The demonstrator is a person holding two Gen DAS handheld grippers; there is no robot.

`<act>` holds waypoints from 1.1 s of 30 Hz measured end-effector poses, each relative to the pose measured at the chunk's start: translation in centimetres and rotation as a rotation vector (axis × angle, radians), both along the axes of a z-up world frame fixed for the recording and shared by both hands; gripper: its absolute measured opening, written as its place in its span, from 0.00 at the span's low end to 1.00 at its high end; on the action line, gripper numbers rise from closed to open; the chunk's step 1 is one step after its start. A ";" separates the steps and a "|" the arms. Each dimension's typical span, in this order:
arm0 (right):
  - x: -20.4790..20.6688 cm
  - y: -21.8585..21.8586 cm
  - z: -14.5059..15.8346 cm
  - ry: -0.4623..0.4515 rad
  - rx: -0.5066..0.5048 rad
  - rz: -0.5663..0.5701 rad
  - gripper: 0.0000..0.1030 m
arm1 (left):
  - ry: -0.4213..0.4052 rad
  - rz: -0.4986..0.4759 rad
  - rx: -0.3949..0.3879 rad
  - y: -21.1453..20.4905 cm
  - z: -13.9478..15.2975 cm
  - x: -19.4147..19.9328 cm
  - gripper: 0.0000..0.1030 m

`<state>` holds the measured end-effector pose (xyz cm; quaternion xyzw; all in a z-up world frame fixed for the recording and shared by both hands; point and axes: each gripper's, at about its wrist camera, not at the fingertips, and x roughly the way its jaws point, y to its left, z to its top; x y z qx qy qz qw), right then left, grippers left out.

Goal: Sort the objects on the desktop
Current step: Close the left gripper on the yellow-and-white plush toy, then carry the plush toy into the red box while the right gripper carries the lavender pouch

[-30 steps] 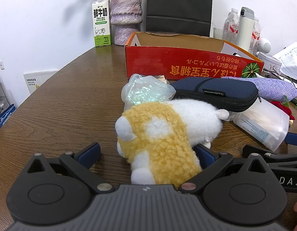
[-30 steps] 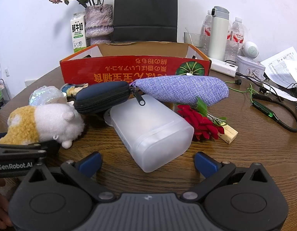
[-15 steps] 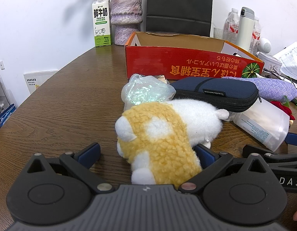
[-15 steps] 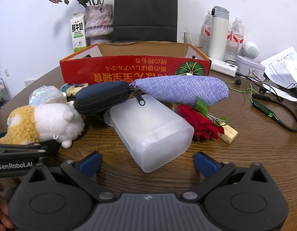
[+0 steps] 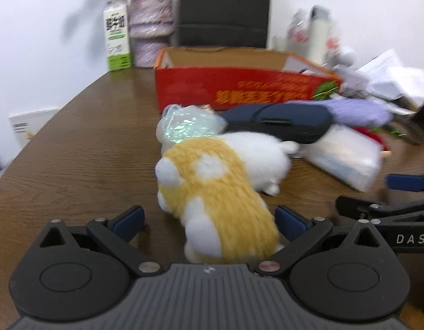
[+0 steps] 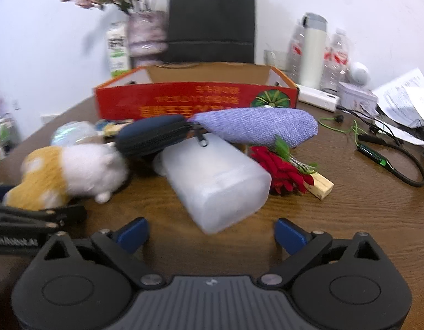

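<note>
A yellow and white plush toy (image 5: 220,189) lies on the wooden table, its rear end between the open fingers of my left gripper (image 5: 209,220); it also shows in the right wrist view (image 6: 69,173). My right gripper (image 6: 210,233) is open and empty, just in front of a frosted plastic container (image 6: 217,184). Behind lie a navy zip case (image 6: 151,134), a purple fabric pouch (image 6: 256,129), a red artificial flower on a wood block (image 6: 289,173) and a crinkly plastic bag (image 5: 187,126). An open red cardboard box (image 6: 195,99) stands behind them.
A milk carton (image 5: 117,35), a vase (image 5: 151,35) and a black bag (image 6: 212,19) stand at the back. Bottles and a white flask (image 6: 312,49), papers (image 6: 404,96) and cables (image 6: 388,159) crowd the right side. The right gripper shows at the left wrist view's right edge (image 5: 404,184).
Both views have shifted and blurred. Both grippers have started to move, tilting back a little. The plush toy and the other objects lie where they were.
</note>
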<state>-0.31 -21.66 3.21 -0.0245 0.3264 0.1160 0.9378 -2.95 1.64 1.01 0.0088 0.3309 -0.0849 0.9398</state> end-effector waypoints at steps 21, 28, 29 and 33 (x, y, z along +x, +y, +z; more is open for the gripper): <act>-0.3 -4.8 4.1 -0.137 0.000 0.026 0.70 | -0.125 0.019 -0.207 2.8 6.2 -2.8 0.57; 3.6 -2.9 5.6 -0.225 -0.069 0.057 0.70 | -0.178 0.138 -0.271 5.4 8.8 -1.9 0.57; 4.7 -3.2 5.6 -0.210 -0.069 0.036 0.71 | -0.178 0.148 -0.270 5.5 8.8 -1.8 0.57; 9.9 -4.5 4.1 -0.068 -0.005 0.030 0.51 | -0.162 0.140 -0.277 4.5 8.2 -1.8 0.57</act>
